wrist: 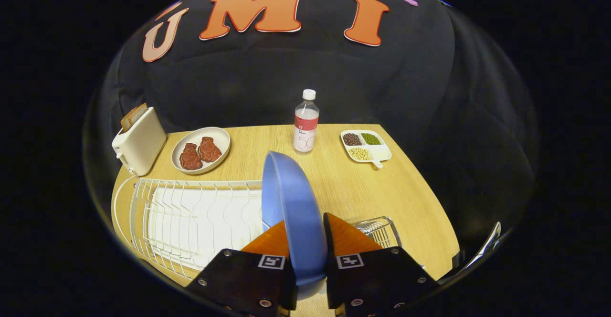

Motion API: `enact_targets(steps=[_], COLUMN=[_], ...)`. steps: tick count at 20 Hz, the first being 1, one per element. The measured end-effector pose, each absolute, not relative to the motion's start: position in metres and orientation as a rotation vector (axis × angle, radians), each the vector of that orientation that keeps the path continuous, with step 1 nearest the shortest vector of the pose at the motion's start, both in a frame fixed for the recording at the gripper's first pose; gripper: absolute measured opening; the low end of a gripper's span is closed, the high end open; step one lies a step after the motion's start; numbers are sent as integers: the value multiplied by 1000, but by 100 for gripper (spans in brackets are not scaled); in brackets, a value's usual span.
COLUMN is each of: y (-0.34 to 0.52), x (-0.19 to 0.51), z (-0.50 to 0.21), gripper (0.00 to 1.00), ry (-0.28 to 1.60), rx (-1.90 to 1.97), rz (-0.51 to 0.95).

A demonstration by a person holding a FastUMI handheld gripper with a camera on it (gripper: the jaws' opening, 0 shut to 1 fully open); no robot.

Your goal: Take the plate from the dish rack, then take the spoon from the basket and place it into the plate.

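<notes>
Both fingers of the tool (pixel 307 233) clamp the upright blue plate (pixel 291 202) between them.

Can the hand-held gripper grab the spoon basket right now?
Probably not yet. The hand-held gripper is shut on the blue plate, standing on edge between its fingers. The wire basket sits just beyond the right finger, so it looks close, but the plate must be set down first.

The gripper (pixel 306 240) clamps both fingers on the blue plate (pixel 293 212), held on edge above the white dish rack (pixel 191 216). A wire basket (pixel 379 230) sits right of the fingers; farther off stand a toaster (pixel 139 141), water bottle (pixel 305 123) and divided bean tray (pixel 366 146).
</notes>
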State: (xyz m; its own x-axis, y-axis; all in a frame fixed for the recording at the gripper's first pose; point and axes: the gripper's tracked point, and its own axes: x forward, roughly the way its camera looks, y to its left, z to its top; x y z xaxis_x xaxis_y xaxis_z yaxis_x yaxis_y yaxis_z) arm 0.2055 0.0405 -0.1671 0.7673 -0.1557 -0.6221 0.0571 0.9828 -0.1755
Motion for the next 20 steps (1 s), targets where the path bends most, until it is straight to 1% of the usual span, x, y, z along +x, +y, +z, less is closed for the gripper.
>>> enact_targets(steps=[3,11,16,20], y=[36,31,36,45], x=[203,191,161,125], z=[-157,-127,-107,-100], gripper=[24,24,25,25], ry=[668,596,572,569], rx=[-209,-184,-105,0], rz=[-136,-159,-133,-77])
